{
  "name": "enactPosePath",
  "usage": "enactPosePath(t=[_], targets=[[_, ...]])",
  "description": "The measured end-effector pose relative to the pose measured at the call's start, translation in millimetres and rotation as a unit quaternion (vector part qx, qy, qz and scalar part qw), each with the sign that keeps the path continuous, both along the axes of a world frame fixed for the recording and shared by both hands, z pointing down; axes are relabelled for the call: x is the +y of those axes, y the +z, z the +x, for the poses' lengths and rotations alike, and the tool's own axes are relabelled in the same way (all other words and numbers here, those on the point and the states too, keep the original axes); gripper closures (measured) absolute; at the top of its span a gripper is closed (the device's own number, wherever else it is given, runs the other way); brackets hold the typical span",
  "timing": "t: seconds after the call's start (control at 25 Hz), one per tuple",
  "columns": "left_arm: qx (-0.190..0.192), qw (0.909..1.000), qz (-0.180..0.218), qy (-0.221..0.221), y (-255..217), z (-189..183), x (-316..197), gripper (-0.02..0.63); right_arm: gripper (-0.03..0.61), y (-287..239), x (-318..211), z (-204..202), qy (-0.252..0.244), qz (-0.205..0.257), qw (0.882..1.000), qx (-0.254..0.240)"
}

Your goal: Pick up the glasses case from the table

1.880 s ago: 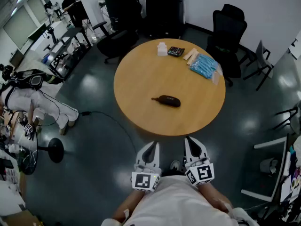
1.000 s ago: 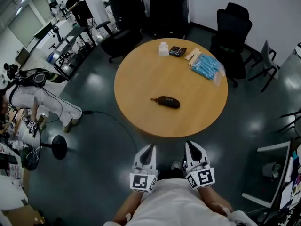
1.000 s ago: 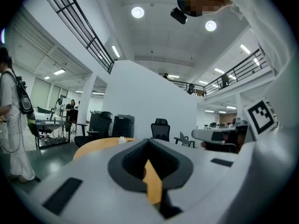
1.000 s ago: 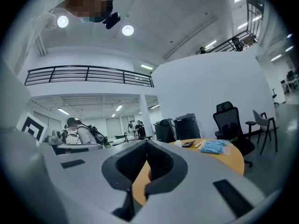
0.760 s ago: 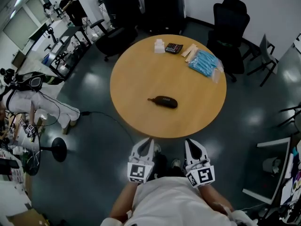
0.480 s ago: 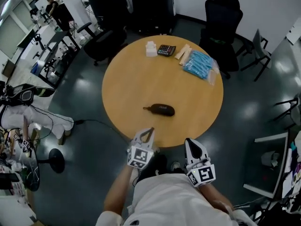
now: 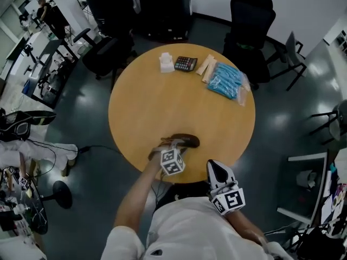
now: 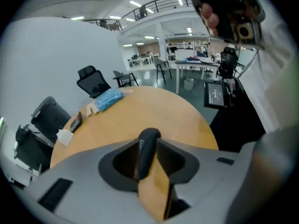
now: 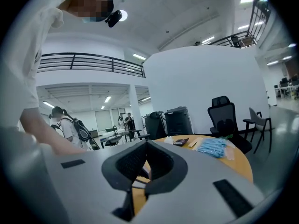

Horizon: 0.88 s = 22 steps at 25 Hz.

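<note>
The dark, elongated glasses case (image 7: 187,141) lies near the front edge of the round wooden table (image 7: 157,102). My left gripper (image 7: 172,144) reaches down over that edge, tips at the case's left end. In the left gripper view the case (image 8: 147,143) lies lengthwise in the narrow gap of the left gripper (image 8: 150,148). Its jaws are opening and table wood shows beside the case. My right gripper (image 7: 217,170) hangs off the table by the person's body, tips together and empty; in the right gripper view the right gripper (image 9: 146,143) points level across the table.
At the table's far side lie a white tissue pack (image 7: 166,62), a calculator (image 7: 185,64), pale wooden sticks (image 7: 206,67) and a blue packet (image 7: 225,80). Black office chairs (image 7: 249,20) stand behind the table, another chair (image 7: 103,50) at its left. A cable runs over the floor (image 7: 97,148).
My left gripper swung forward and down from beside the body onto the table, rolling over the case. The table has come closer. The right gripper stayed low by the body.
</note>
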<state>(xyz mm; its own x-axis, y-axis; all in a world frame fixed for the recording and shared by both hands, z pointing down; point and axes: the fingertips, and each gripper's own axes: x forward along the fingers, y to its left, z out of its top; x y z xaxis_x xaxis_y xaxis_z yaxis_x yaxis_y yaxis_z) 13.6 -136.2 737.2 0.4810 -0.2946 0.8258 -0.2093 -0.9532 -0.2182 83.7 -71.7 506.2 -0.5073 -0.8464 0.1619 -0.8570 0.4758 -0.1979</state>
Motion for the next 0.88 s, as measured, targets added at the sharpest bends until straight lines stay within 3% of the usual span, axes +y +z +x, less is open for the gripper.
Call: enactPosePath(t=[0.16,0.32,0.48,0.6,0.68,0.8,0.88], targets=[[-0.091,0.9933,-0.034,0.062,49.0,5.8,-16.1,0.418,0.563,5.4,-22.5,5.9,-0.002,-0.011,1.0,-0.006],[-0.136,0.9849,-0.069,0.083,78.0,11.3,-35.1,0.355,0.563,19.4,-39.6,13.8,0.002,-0.03,0.999,-0.012],[-0.182,0.9674,-0.127,0.123,107.7,13.4,-29.6,0.287,0.563,32.6,-48.2,21.1,0.003,-0.048,0.999,-0.02],[-0.2,0.9542,-0.163,0.151,120.2,14.9,-18.7,0.264,0.563,42.0,-54.5,26.2,0.003,-0.06,0.998,-0.027],[-0.204,0.9504,-0.169,0.163,127.8,17.6,-13.4,0.261,0.563,47.7,-59.1,30.8,0.005,-0.068,0.997,-0.029],[-0.197,0.9521,-0.164,0.167,137.9,19.7,0.6,0.29,0.563,53.7,-59.6,35.8,0.009,-0.079,0.996,-0.028],[-0.183,0.9604,-0.145,0.152,137.4,19.2,0.3,0.324,0.563,54.0,-63.1,36.6,0.01,-0.077,0.997,-0.027]])
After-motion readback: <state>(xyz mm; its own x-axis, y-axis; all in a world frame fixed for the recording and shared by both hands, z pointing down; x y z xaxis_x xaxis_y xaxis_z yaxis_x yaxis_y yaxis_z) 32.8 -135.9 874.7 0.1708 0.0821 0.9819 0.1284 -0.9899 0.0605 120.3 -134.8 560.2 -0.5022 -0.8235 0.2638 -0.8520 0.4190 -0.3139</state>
